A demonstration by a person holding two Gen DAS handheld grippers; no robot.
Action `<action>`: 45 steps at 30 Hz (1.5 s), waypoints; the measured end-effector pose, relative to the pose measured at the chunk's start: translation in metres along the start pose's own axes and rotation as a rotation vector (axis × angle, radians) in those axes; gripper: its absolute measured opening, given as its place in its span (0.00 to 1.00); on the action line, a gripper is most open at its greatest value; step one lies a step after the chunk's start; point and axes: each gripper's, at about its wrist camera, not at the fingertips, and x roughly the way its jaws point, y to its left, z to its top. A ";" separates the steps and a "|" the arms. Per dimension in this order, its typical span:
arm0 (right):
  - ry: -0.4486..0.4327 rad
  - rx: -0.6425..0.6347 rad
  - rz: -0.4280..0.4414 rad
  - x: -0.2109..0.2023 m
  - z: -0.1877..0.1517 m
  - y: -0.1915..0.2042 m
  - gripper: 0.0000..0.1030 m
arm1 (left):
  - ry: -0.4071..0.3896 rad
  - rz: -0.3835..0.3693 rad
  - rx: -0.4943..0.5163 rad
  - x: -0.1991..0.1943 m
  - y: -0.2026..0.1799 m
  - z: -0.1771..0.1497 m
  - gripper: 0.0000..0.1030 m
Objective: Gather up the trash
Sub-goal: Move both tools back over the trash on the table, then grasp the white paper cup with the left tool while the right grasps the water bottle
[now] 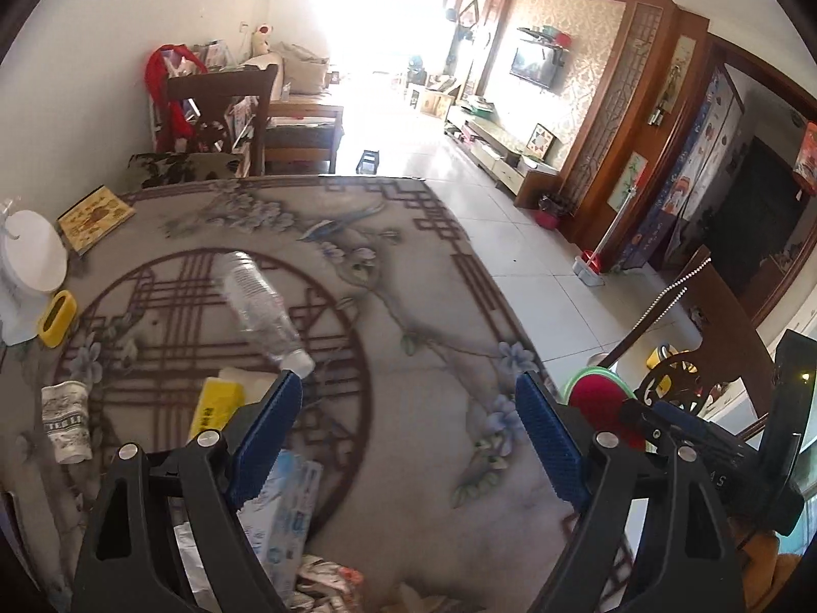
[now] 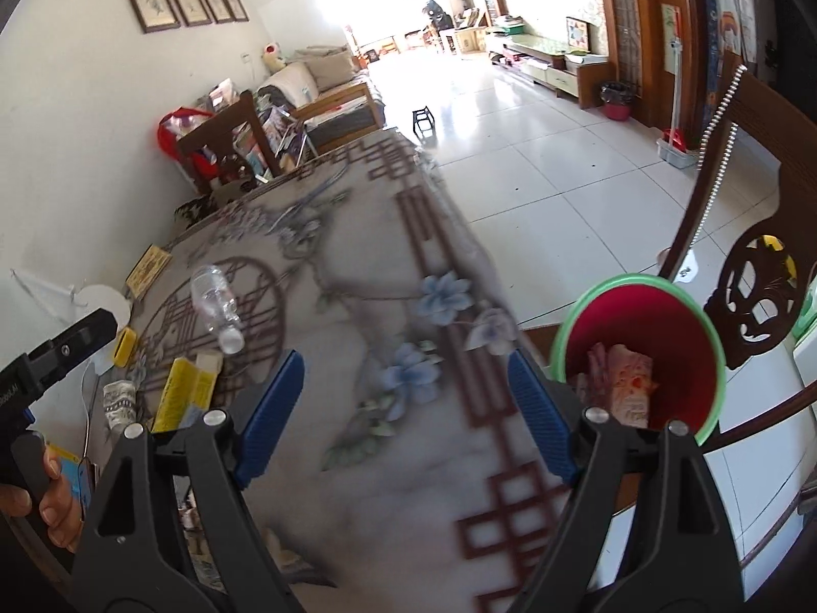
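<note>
A clear plastic bottle lies on the patterned table, cap toward me; it also shows in the right wrist view. A yellow packet, a crumpled paper cup and a blue-white wrapper lie near the left gripper. My left gripper is open and empty, its left finger just below the bottle cap. My right gripper is open and empty over the table's right edge. A red bin with a green rim stands beside the table with pink wrappers inside; its rim shows in the left wrist view.
A yellow tape holder, a white round stand and a booklet sit at the table's left. Wooden chairs stand at the far end and at the right. Tiled floor lies to the right.
</note>
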 end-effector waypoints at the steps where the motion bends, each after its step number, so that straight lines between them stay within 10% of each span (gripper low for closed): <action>1: 0.009 -0.010 0.001 0.003 -0.002 0.012 0.78 | 0.002 0.014 -0.006 -0.003 0.015 -0.004 0.79; 18: 0.123 -0.157 0.030 0.048 -0.047 0.183 0.79 | 0.127 0.400 -0.280 0.001 0.287 -0.051 0.79; 35: 0.119 -0.273 -0.014 0.105 -0.002 0.241 0.79 | 0.256 0.309 -0.339 0.065 0.322 -0.062 0.78; 38: 0.125 -0.340 -0.022 0.137 0.024 0.257 0.79 | 0.284 0.280 -0.362 0.075 0.324 -0.065 0.44; 45: 0.276 -0.388 -0.003 0.232 0.057 0.277 0.79 | 0.268 0.199 -0.380 0.065 0.314 -0.071 0.43</action>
